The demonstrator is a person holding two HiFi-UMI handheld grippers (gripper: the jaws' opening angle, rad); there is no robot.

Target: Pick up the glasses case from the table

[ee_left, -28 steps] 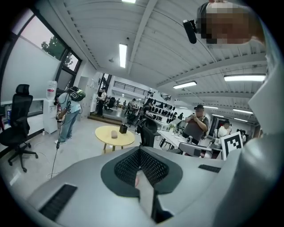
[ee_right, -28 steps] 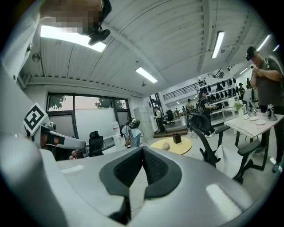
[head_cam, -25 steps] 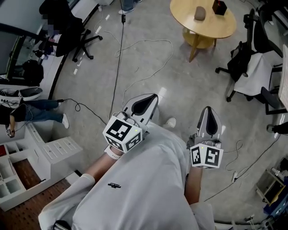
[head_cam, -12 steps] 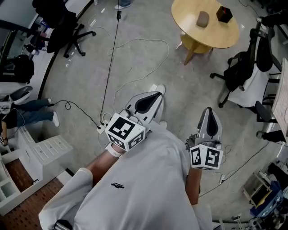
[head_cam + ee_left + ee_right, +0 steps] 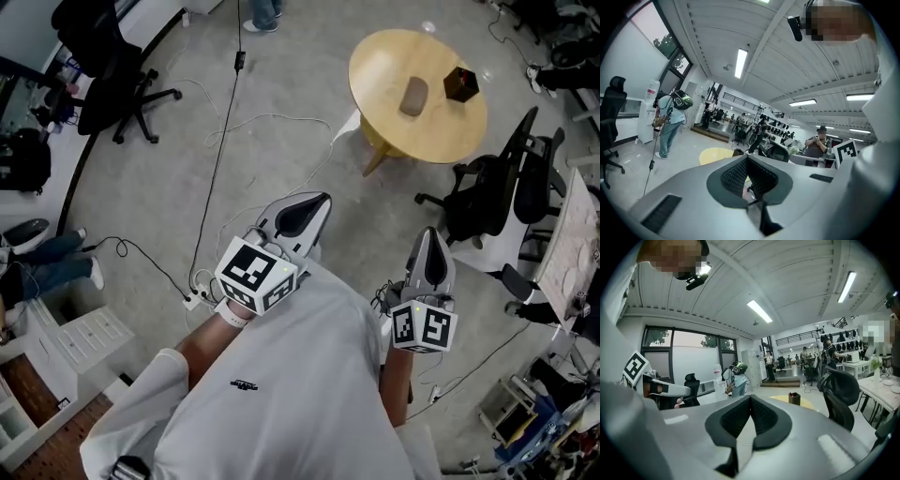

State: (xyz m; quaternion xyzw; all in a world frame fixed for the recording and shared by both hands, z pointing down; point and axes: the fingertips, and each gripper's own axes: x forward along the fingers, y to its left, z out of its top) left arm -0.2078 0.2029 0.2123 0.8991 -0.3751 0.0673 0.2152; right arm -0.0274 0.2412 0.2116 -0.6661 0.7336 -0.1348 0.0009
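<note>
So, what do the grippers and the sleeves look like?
The left gripper and right gripper have pale grey shells and dark ribbed pads; each carries a white cube with black square markers. The person wears a white short-sleeved T-shirt.

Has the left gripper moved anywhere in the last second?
Yes. The left gripper has come closer to the round wooden table ahead, which sits nearer to it in the head view.

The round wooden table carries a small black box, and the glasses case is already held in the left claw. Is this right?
Not quite. The glasses case is not in the left claw, which is shut and empty. It lies on the round wooden table beside the small black box, as the head view shows.
</note>
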